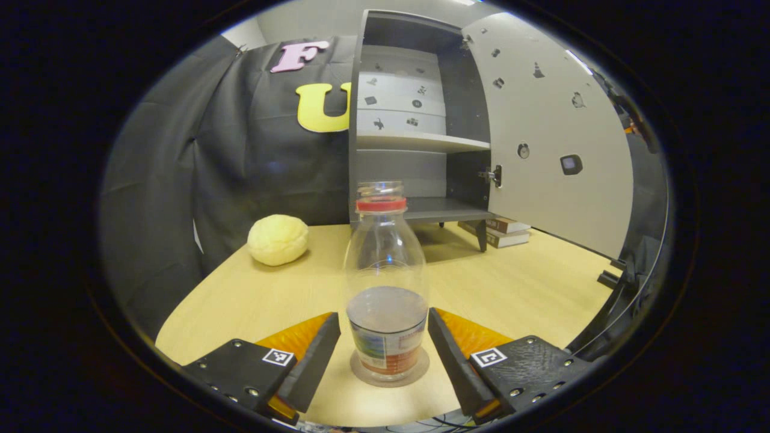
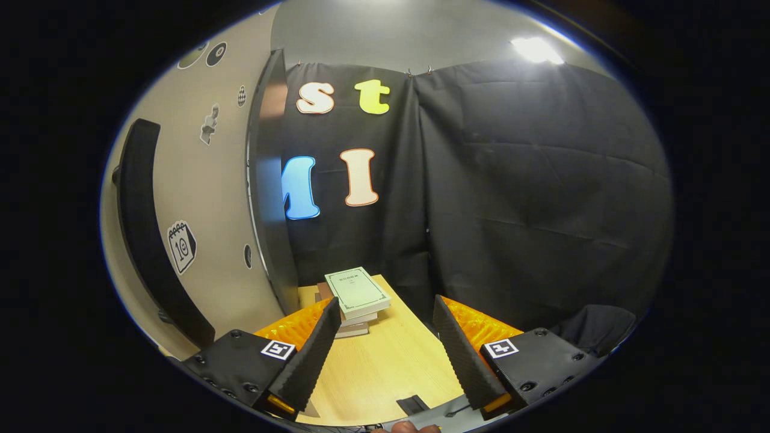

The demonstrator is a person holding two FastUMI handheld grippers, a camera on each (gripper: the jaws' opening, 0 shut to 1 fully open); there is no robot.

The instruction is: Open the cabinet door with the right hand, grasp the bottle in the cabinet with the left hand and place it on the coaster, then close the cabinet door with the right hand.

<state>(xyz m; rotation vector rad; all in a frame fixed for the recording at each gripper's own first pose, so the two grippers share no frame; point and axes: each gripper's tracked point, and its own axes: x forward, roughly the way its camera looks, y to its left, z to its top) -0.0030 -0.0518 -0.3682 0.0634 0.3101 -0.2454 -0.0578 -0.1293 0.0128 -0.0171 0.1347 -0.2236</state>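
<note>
1. Standing on the coaster (image 1: 421,371), the bottle (image 1: 386,282) is upright between the fingers of the left gripper (image 1: 384,347). The jaws are spread; a gap shows on each side of the bottle, so neither pad touches it. State: released.
2. The coaster rests on the table (image 1: 517,294), directly ahead of the left gripper and close to its fingertips. The bottle holds some dark liquid in its lower part and has a red band at the neck.
3. Farther ahead of the left gripper stands the cabinet (image 1: 415,120). Its door (image 1: 541,138) is swung wide open, to the right in the left gripper view. No bottle shows on the visible shelves.
4. A yellow ball (image 1: 278,239) lies on the table ahead and to the left of the left gripper, well apart from the bottle.
5. The right gripper (image 2: 382,355) is spread open and holds nothing. The door (image 2: 198,198) lies to its left, with the black handle (image 2: 150,240) near the left finger but not between the pads.
6. A stack of books (image 2: 356,297) sits ahead of the right gripper on the table.
7. Progress, as judged: door opened, bottle taken out and set on the coaster. Remaining: withdraw the left gripper clear of the bottle and close the door with the right gripper.
</note>
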